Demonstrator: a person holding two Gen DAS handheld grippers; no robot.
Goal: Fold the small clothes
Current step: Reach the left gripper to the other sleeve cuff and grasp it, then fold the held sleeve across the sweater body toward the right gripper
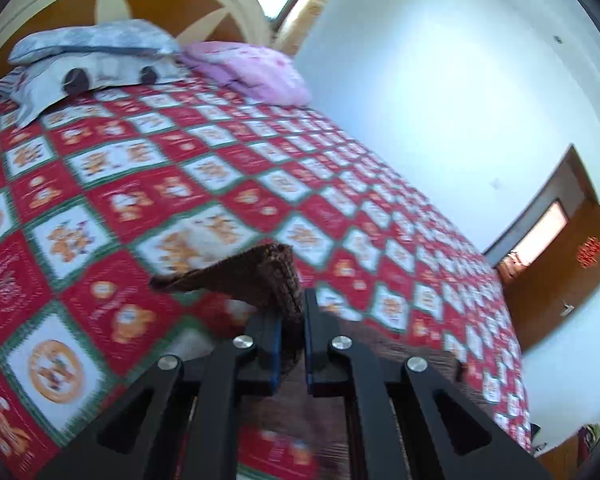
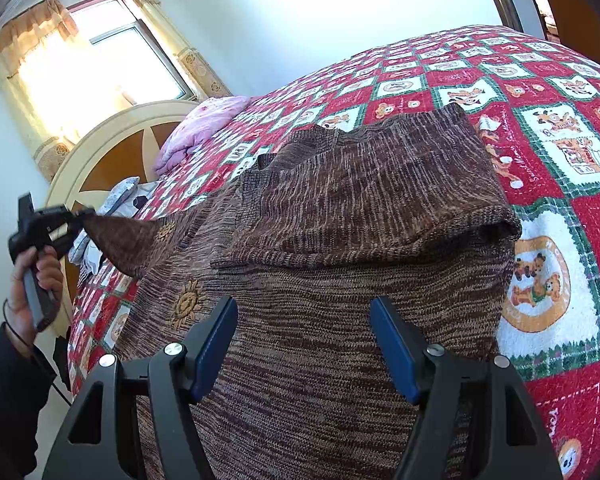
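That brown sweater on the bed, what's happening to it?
A person is folding it using a handheld gripper in each hand. The left gripper has pinched a corner of the brown sweater and holds it up off the red checked bedspread. The right gripper hangs open above the sweater's near part, gripping nothing. The sweater is not folded yet.

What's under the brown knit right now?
The red patchwork quilt lies under the knit, showing on every side. The left claw, shut on one corner, holds it off the quilt. Whatever lies beneath the knit's middle is covered.
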